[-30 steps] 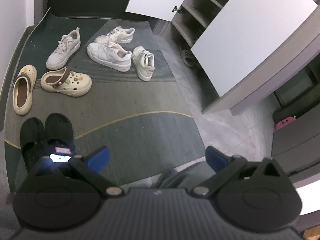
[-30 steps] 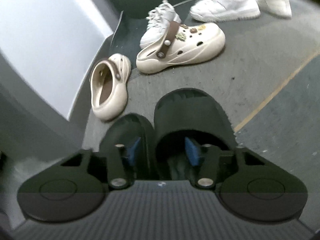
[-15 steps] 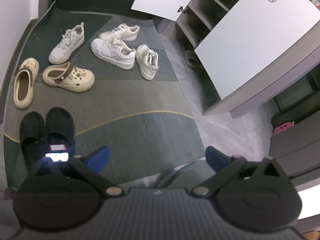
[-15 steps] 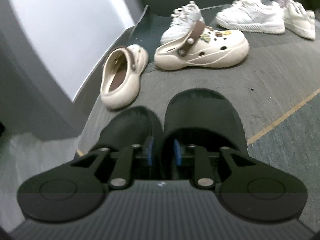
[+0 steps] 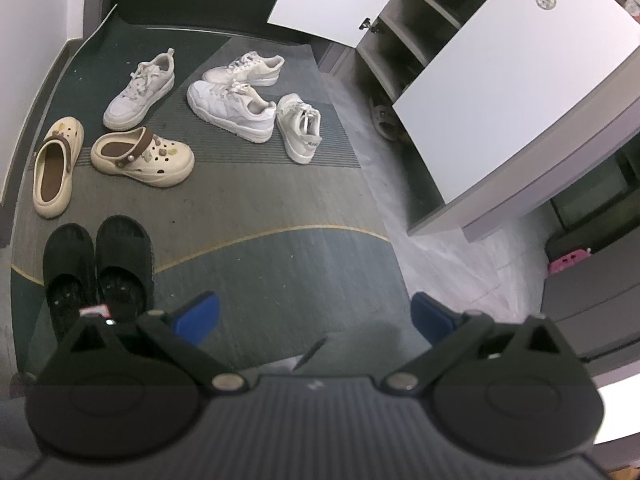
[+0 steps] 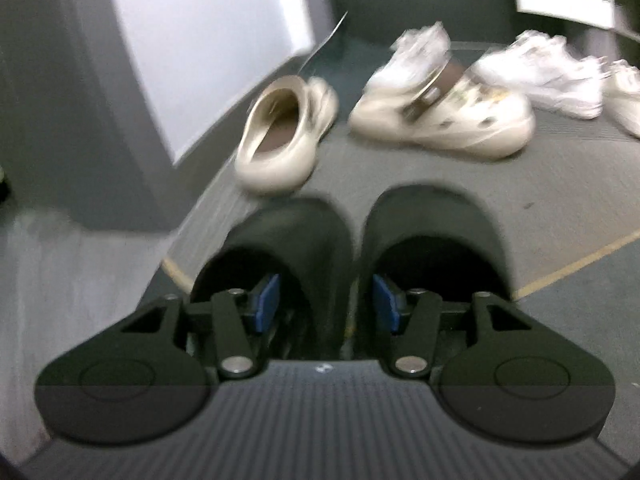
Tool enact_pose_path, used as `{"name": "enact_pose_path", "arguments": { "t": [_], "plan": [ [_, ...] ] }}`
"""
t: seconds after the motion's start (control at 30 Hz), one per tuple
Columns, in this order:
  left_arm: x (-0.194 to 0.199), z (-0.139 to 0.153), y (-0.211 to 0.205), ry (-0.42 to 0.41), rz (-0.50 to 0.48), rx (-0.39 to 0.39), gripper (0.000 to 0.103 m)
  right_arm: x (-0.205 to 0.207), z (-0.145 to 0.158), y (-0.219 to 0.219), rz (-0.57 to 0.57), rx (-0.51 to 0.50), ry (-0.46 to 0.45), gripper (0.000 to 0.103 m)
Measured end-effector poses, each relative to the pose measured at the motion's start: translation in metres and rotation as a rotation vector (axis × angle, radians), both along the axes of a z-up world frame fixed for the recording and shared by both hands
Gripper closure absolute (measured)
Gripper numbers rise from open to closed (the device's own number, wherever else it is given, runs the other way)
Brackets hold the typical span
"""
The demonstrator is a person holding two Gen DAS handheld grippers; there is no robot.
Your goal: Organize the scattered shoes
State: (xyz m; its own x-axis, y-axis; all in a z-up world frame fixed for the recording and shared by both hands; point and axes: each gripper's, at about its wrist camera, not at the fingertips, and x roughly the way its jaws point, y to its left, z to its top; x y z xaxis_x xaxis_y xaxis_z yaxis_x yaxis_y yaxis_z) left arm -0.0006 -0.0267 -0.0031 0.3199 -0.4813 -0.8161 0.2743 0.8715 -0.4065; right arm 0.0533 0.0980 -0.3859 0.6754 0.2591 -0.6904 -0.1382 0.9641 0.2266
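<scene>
Two black slippers (image 5: 98, 264) stand side by side on the mat at the lower left. In the right wrist view they are right in front: left slipper (image 6: 288, 240), right slipper (image 6: 436, 232). My right gripper (image 6: 326, 300) is open, one finger in each slipper's opening, the inner walls between them. My left gripper (image 5: 314, 316) is open and empty above the mat. Two cream clogs (image 5: 142, 158) (image 5: 54, 166) lie beyond the slippers. Several white sneakers (image 5: 230, 114) lie scattered further back.
An open shoe cabinet (image 5: 404, 36) with shelves stands at the right, its white door (image 5: 516, 80) swung out. A dark sandal (image 5: 380, 118) lies at the cabinet's foot. A white wall (image 6: 200, 40) runs along the left of the mat.
My right gripper was shut on the slippers' inner walls half a second ago; now its fingers have spread apart. The left gripper has risen slightly and stays open.
</scene>
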Motion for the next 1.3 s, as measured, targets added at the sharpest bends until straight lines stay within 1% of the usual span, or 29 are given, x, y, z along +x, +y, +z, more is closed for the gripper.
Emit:
{"name": "enact_pose_path", "arguments": {
  "t": [0.03, 0.1, 0.17, 0.23, 0.27, 0.3, 0.33, 0.37, 0.4, 0.5, 0.6, 0.7, 0.8, 0.83, 0.87, 0.9, 0.93, 0.97, 1.0, 1.03, 1.07, 1.1, 1.13, 1.17, 1.3],
  "plan": [
    [0.0, 0.001, 0.0, -0.009, -0.001, 0.007, 0.0, 0.004, -0.004, 0.003, -0.01, -0.002, 0.014, 0.046],
    [0.0, 0.003, -0.001, -0.026, -0.002, 0.019, 0.0, 0.012, -0.011, 0.0, -0.055, 0.028, 0.04, 0.046],
    [0.0, 0.003, 0.0, -0.03, 0.003, 0.022, 0.0, 0.019, -0.016, -0.003, -0.078, 0.044, 0.059, 0.049],
    [0.002, 0.004, 0.002, -0.03, 0.011, 0.024, 0.0, 0.024, -0.018, -0.004, -0.108, 0.058, 0.07, 0.055],
    [0.002, 0.003, 0.004, -0.029, 0.016, 0.026, 0.0, 0.024, -0.019, -0.005, -0.12, 0.061, 0.072, 0.06],
    [0.003, 0.003, 0.006, -0.028, 0.02, 0.027, 0.0, 0.024, -0.018, -0.004, -0.131, 0.057, 0.073, 0.062],
    [0.004, 0.003, 0.007, -0.027, 0.025, 0.028, 0.0, 0.024, -0.017, -0.001, -0.148, 0.049, 0.075, 0.067],
    [0.005, 0.003, 0.009, -0.026, 0.03, 0.028, 0.0, 0.023, -0.015, 0.002, -0.166, 0.046, 0.079, 0.076],
    [0.006, 0.004, 0.012, -0.025, 0.035, 0.028, 0.0, 0.021, -0.013, 0.005, -0.181, 0.06, 0.084, 0.08],
    [0.008, 0.005, 0.017, -0.025, 0.045, 0.024, 0.0, 0.018, -0.008, 0.021, -0.168, 0.076, 0.084, 0.082],
    [0.009, 0.005, 0.02, -0.024, 0.044, 0.021, 0.0, 0.017, -0.003, 0.04, -0.169, 0.11, 0.113, 0.082],
    [0.01, 0.006, 0.025, -0.024, 0.048, 0.02, 0.0, 0.016, -0.001, 0.053, -0.176, 0.105, 0.13, 0.083],
    [0.014, 0.008, 0.032, -0.035, 0.077, 0.023, 0.0, 0.023, -0.006, 0.066, -0.17, 0.072, 0.183, 0.083],
    [0.015, 0.01, 0.034, -0.041, 0.089, 0.024, 0.0, 0.026, -0.009, 0.068, -0.153, 0.072, 0.189, 0.08],
    [0.017, 0.011, 0.036, -0.047, 0.1, 0.024, 0.0, 0.028, -0.01, 0.068, -0.137, 0.072, 0.196, 0.074],
    [0.019, 0.014, 0.039, -0.057, 0.112, 0.024, 0.0, 0.029, -0.011, 0.068, -0.122, 0.076, 0.204, 0.072],
    [0.022, 0.017, 0.041, -0.071, 0.127, 0.024, 0.0, 0.029, -0.011, 0.066, -0.108, 0.084, 0.215, 0.067],
    [0.024, 0.02, 0.044, -0.086, 0.142, 0.024, 0.0, 0.029, -0.009, 0.064, -0.089, 0.098, 0.225, 0.06],
    [0.026, 0.023, 0.047, -0.099, 0.155, 0.026, 0.0, 0.028, -0.007, 0.061, -0.065, 0.117, 0.234, 0.056],
    [0.027, 0.025, 0.049, -0.113, 0.166, 0.033, 0.0, 0.026, -0.004, 0.06, -0.043, 0.134, 0.24, 0.046],
    [0.028, 0.028, 0.051, -0.126, 0.176, 0.04, 0.0, 0.023, 0.001, 0.059, -0.025, 0.148, 0.233, 0.039],
    [0.03, 0.031, 0.053, -0.139, 0.187, 0.046, 0.0, 0.016, 0.009, 0.056, -0.009, 0.169, 0.215, 0.036],
    [0.031, 0.033, 0.056, -0.152, 0.198, 0.053, 0.0, 0.011, 0.017, 0.051, -0.006, 0.186, 0.204, 0.028],
    [0.032, 0.036, 0.058, -0.165, 0.208, 0.06, 0.0, 0.006, 0.024, 0.047, -0.002, 0.205, 0.196, 0.023],
    [0.037, 0.047, 0.067, -0.217, 0.251, 0.087, 0.0, -0.001, 0.054, 0.019, 0.001, 0.284, 0.194, 0.022]
  ]
}}
